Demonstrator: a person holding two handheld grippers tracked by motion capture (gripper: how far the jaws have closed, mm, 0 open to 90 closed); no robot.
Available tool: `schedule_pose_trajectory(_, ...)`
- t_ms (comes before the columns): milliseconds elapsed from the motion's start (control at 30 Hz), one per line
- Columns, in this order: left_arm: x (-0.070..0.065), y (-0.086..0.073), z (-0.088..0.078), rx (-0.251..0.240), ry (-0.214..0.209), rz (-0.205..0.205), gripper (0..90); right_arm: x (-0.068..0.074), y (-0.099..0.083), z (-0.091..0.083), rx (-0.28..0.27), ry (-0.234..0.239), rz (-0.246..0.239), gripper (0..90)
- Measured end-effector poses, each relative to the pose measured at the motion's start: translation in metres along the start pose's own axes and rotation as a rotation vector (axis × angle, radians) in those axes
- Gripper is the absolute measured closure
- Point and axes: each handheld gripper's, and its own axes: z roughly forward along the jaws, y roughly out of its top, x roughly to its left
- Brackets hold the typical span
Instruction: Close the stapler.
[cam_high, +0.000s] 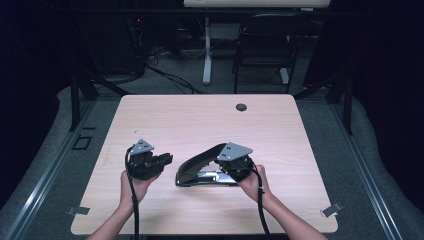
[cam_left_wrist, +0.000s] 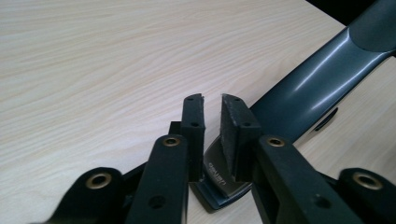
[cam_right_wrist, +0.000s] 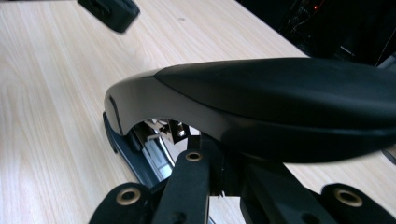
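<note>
A large black stapler (cam_high: 200, 167) lies on the pale wooden table (cam_high: 200, 120), its curved handle raised over a shiny base. My left gripper (cam_high: 167, 159) hovers just left of the stapler's front end. In the left gripper view, the left gripper (cam_left_wrist: 212, 100) has a narrow gap between its pads with nothing in it, and the stapler (cam_left_wrist: 308, 88) runs off to the upper right. My right gripper (cam_high: 227, 172) sits at the stapler's rear. In the right gripper view, its jaws (cam_right_wrist: 224, 158) stand together under the handle of the stapler (cam_right_wrist: 261, 98). Whether they pinch a part is hidden.
A round cable hole (cam_high: 241, 107) sits near the table's far edge. A black chair (cam_high: 265, 45) and a white desk leg (cam_high: 207, 50) stand on the floor behind the table. Bare wood lies all around the stapler.
</note>
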Motion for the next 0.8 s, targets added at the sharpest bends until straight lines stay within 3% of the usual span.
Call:
schedule_pose_trajectory(267, 0.005, -0.004, -0.002, 0.055, 0.055, -0.013, 49.4, -0.002, -0.010, 0.000, 0.018, -0.009, -0.004, 90.0)
schedule_pose_trajectory(367, 0.008, -0.005, -0.003, 0.067, 0.089, -0.018, 44.3, -0.004, -0.016, 0.000, 0.025, -0.014, 0.002, 90.0)
schedule_pose_trajectory(567, 0.013, -0.007, -0.004, 0.075, 0.117, -0.042, 37.5, -0.010, -0.024, 0.000, 0.037, -0.030, 0.010, 90.0)
schedule_pose_trajectory(800, 0.020, -0.010, -0.004, 0.084, 0.117, -0.082, 30.2, -0.016, -0.035, -0.004, 0.075, -0.045, 0.019, 90.0)
